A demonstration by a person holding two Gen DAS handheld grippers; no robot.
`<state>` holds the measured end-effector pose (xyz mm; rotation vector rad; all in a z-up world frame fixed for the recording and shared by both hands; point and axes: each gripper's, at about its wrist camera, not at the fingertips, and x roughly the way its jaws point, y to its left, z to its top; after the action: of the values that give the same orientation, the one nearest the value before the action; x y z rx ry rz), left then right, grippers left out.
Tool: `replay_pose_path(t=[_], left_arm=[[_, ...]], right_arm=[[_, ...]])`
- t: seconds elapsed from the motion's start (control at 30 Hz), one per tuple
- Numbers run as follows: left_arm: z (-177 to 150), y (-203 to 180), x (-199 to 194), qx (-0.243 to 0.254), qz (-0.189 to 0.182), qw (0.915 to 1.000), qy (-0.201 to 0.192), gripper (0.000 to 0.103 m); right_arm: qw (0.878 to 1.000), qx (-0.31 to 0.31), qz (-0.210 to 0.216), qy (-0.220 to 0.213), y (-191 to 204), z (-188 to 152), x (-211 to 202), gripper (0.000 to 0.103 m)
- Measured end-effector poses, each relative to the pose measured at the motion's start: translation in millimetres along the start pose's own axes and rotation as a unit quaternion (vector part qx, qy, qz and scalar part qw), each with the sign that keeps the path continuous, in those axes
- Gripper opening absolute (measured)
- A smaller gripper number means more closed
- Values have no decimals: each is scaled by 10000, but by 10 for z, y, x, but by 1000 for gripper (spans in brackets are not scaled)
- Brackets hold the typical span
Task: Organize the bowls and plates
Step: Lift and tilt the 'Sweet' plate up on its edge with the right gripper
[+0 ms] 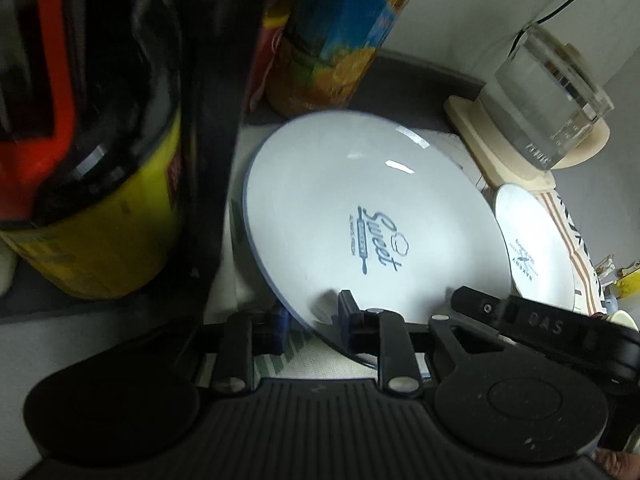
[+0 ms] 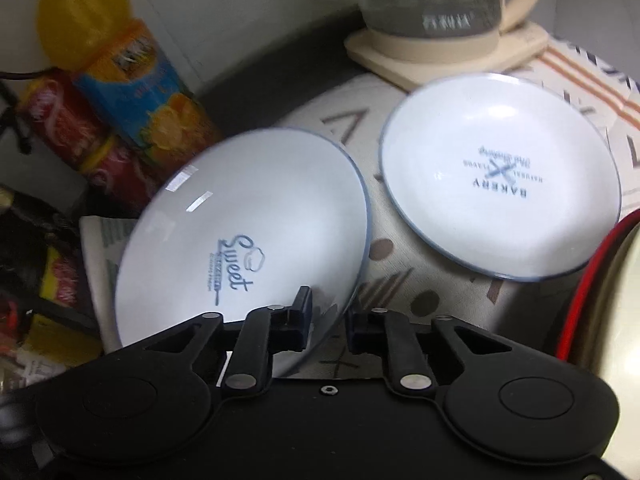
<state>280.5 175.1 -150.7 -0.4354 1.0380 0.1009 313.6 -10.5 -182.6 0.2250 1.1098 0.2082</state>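
A glass kettle (image 2: 432,0) stands on its cream base (image 2: 440,54), which rests at the far edge of a patterned cloth (image 2: 400,280) spread on the desk. Well to the left of the kettle stands a juice bottle (image 2: 140,92) with a yellow cap, and a red snack tube (image 2: 80,140) lies just beside that bottle. In the left wrist view a yellow-labelled dark container (image 1: 100,200) shows still farther left. A red-rimmed vessel (image 2: 592,292) sits right of the kettle, nearer the camera.
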Motion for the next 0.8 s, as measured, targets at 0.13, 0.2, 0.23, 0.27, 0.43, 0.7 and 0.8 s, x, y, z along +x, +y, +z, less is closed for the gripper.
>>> replay_pose_path(t=[0.13,0.2,0.23,0.27,0.43,0.7,0.8], left_arm=[[14,18,-70,-18,-26,10000,33,22],[-8,34,-103,-63,-47,10000,49,22],[-14,34,-119,-82,-57,9999,55,22],[-28,28,-144,-74,-68,9999,49,22],[-99,-7,-328,25,-109,9999,-6,22],[-231,-100,-575,203,-170,9996,-40,22],[-305,-105,-670,237,-223,9995,-15,22]], right_arm=[[9996,-260,-19,-129,97,-33,-134,16],[9993,-304,1,-194,104,-48,-186,16],[9993,-310,16,-206,108,-56,-207,16],[9992,-328,19,-222,115,-67,-237,16],[9985,-384,39,-390,138,-160,-419,16],[9973,-463,58,-571,119,-333,-701,16],[9967,-527,42,-624,108,-426,-807,16]])
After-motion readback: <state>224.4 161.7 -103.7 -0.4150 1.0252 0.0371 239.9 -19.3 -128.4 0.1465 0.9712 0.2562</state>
